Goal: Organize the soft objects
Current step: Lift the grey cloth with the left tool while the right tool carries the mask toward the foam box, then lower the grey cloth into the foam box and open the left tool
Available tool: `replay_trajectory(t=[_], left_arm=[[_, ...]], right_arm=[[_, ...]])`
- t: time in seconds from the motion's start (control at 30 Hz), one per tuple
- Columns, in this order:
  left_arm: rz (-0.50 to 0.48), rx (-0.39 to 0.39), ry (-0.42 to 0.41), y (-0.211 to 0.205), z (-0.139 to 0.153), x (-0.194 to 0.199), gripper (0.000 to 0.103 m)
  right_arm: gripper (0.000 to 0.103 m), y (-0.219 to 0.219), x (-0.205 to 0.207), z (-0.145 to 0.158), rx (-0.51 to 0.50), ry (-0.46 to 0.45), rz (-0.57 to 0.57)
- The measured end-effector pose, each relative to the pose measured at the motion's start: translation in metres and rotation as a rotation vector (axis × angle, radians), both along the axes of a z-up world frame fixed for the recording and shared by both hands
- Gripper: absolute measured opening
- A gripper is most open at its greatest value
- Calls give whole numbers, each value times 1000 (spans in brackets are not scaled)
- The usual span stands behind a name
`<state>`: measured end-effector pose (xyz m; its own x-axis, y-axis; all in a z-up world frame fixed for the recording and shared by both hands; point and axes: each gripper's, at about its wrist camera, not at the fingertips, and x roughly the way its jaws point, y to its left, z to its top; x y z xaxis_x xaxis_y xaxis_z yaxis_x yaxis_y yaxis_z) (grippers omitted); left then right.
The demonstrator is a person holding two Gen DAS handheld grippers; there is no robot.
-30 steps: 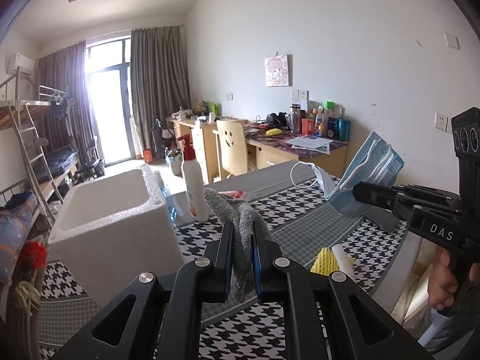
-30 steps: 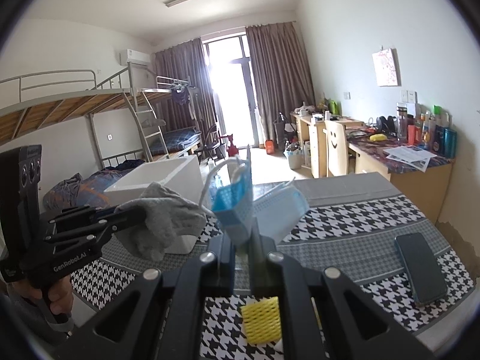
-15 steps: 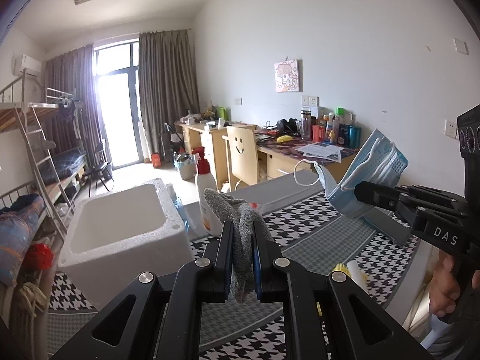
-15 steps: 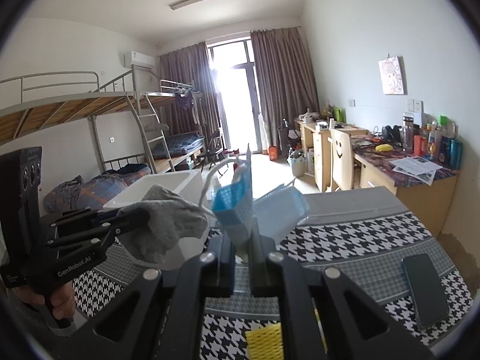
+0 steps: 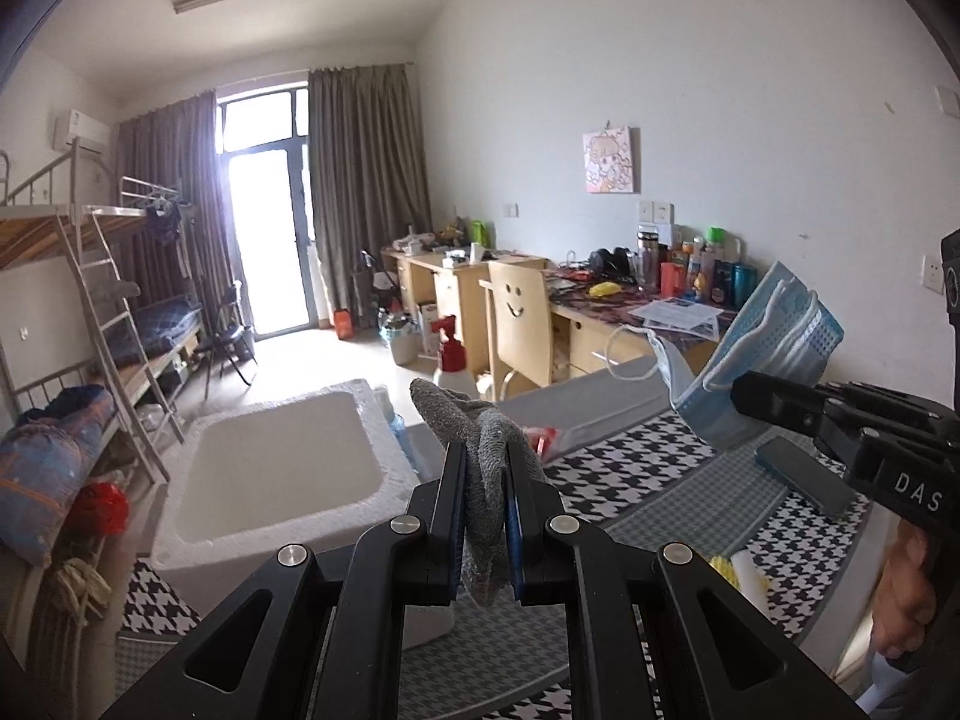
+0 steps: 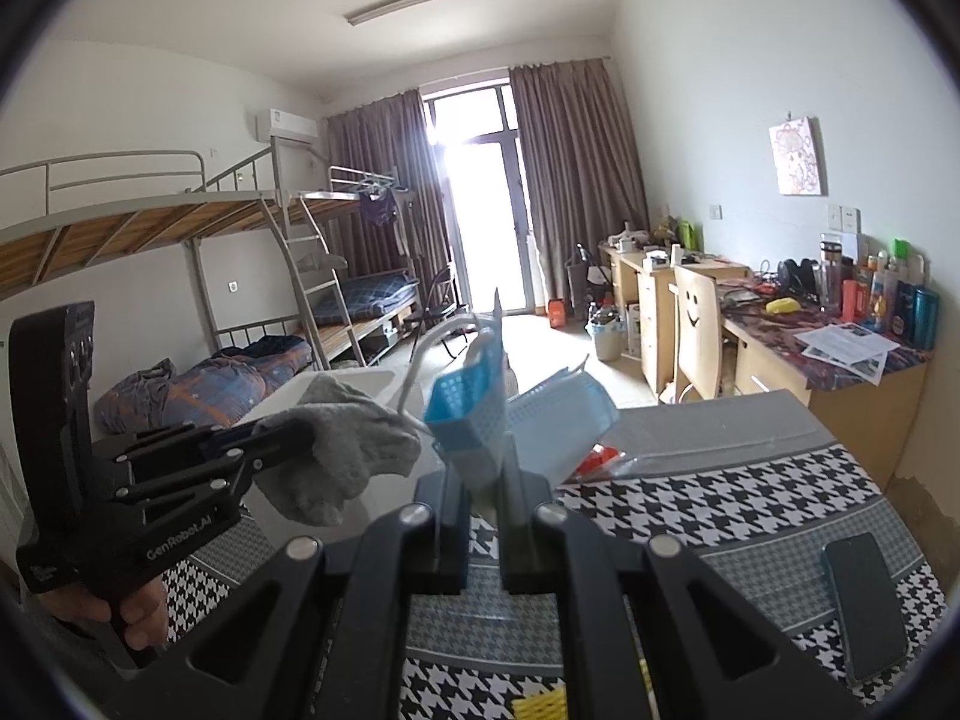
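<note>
Grey knitted fabric fills the left wrist view: the left gripper [image 5: 485, 516] has its two fingers pressed onto a grey sock [image 5: 480, 456], which stands up between them and droops out below; the sock is held in the air just right of a white foam box [image 5: 384, 462], whose open cavity lies below and to the left; the box sits on a table with a houndstooth cloth [image 5: 630, 480]; at the right edge the right gripper [image 5: 750, 402] reaches in, pinching a bunch of blue face masks [image 5: 774, 354] that fan upward, one ear loop hanging toward the left; a dark phone [image 5: 804, 474] lies on the cloth beneath that gripper; a red-topped spray bottle [image 5: 453, 354] stands behind the sock; a yellow foam net [image 5: 729, 567] shows low on the right.

From the right wrist view, the right gripper [image 6: 485, 474] clamps the face masks [image 6: 474, 402] at their lower edge, and they splay up and to the right above the table; the left gripper [image 6: 288, 444] comes in from the left, closed on the grey sock [image 6: 342, 444], which sags from its tips in front of the foam box [image 6: 372, 381], mostly hidden; the phone [image 6: 864, 606] rests on the cloth [image 6: 720, 498] at lower right; the yellow net [image 6: 540, 705] peeks out at the bottom edge.
</note>
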<state>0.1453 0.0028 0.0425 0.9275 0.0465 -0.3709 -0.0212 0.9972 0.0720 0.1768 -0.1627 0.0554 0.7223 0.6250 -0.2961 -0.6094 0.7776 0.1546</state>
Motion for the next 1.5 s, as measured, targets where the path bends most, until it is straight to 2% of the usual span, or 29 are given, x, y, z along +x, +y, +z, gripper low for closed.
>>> replay_trajectory(t=[0.73, 1.5], left_arm=[[109, -8, -40, 29, 17, 19, 12], [251, -26, -71, 66, 24, 26, 12]], right_arm=[[9, 35, 21, 15, -25, -10, 31], [9, 88, 45, 28, -55, 21, 144]])
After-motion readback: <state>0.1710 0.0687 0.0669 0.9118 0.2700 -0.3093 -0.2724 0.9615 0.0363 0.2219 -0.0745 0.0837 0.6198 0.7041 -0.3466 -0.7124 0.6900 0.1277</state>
